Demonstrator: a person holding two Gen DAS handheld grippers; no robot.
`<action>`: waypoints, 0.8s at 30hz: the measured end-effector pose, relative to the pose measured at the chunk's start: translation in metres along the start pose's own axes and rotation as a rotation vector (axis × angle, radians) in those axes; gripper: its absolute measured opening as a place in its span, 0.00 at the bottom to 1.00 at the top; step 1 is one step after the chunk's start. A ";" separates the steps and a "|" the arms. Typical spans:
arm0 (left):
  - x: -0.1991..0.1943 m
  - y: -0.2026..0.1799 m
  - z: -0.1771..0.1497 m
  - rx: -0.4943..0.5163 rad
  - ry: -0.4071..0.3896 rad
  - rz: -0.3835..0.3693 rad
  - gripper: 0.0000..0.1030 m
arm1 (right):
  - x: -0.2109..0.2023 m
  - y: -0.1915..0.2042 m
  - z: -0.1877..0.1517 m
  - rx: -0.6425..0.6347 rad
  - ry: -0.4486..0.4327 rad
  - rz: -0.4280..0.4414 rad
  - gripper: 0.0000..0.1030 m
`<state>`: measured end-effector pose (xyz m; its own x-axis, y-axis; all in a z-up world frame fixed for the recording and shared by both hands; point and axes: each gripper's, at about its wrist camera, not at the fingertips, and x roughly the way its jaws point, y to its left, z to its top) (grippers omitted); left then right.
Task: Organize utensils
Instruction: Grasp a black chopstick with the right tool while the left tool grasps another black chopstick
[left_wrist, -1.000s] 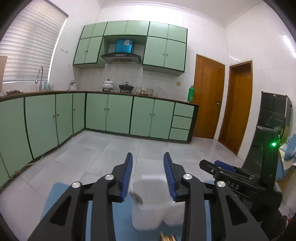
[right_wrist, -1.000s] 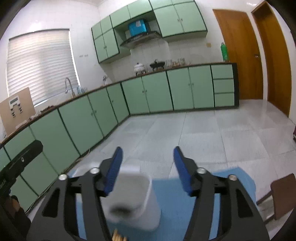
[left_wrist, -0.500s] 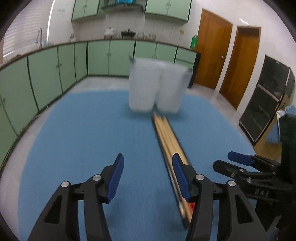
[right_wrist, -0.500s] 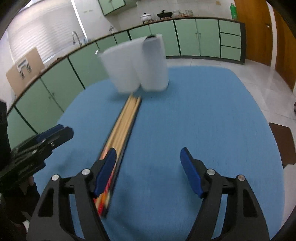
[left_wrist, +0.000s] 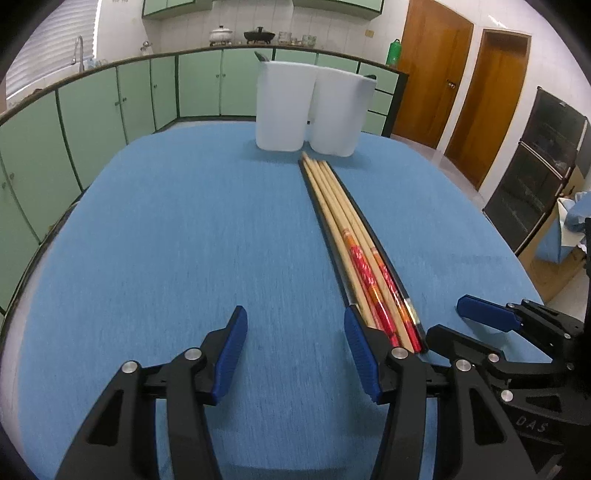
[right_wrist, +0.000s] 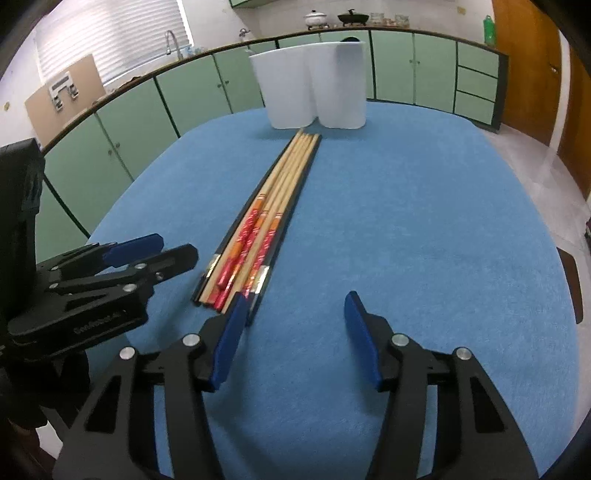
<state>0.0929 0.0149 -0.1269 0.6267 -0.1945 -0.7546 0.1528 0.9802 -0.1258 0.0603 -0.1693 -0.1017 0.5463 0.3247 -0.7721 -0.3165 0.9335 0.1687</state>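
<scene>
Two hand-held black grippers with blue pads hover low over a table covered in blue cloth, one on either side of the near ends of a row of chopsticks. The left gripper has its jaws part-open with only bare cloth between them; its right pad stands just beside the bundle. The right gripper mirrors it — its jaws have just been closing yet remain apart and empty, the left pad next to the bundle's outer edge. The task's things, a tight side-by-side bundle of pale wooden chopsticks with red-and-orange patterned handles flanked by black ones, lie flat along the cloth with their tips pointing at — and nearly reaching — a white plastic two-lobed utensil holder standing upright at the far side of the table. The step in hand appears to be the first pick from the bundle. To do it well, one gripper should shift sideways until a single stick, or one matching pair, lies between its pads, then close near the handle end, where the outermost black stick is easiest to separate. Because the sticks touch one another, a careless closing would probably drag neighbours along or scatter the row. Once lifted, the stick likely needs tilting upright before it goes into a lobe of the holder.
</scene>
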 end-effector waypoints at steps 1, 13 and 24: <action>0.000 -0.001 -0.002 0.001 0.006 0.000 0.52 | 0.000 0.002 -0.001 -0.004 0.002 0.000 0.51; 0.000 -0.004 -0.005 0.001 0.003 0.001 0.52 | 0.001 -0.005 -0.002 -0.006 0.002 -0.106 0.42; -0.002 -0.016 -0.011 0.029 0.006 -0.004 0.53 | 0.004 -0.006 -0.003 0.011 0.001 -0.048 0.06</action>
<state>0.0808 0.0006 -0.1300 0.6219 -0.1979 -0.7577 0.1772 0.9780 -0.1100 0.0616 -0.1740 -0.1076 0.5600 0.2797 -0.7798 -0.2816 0.9495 0.1383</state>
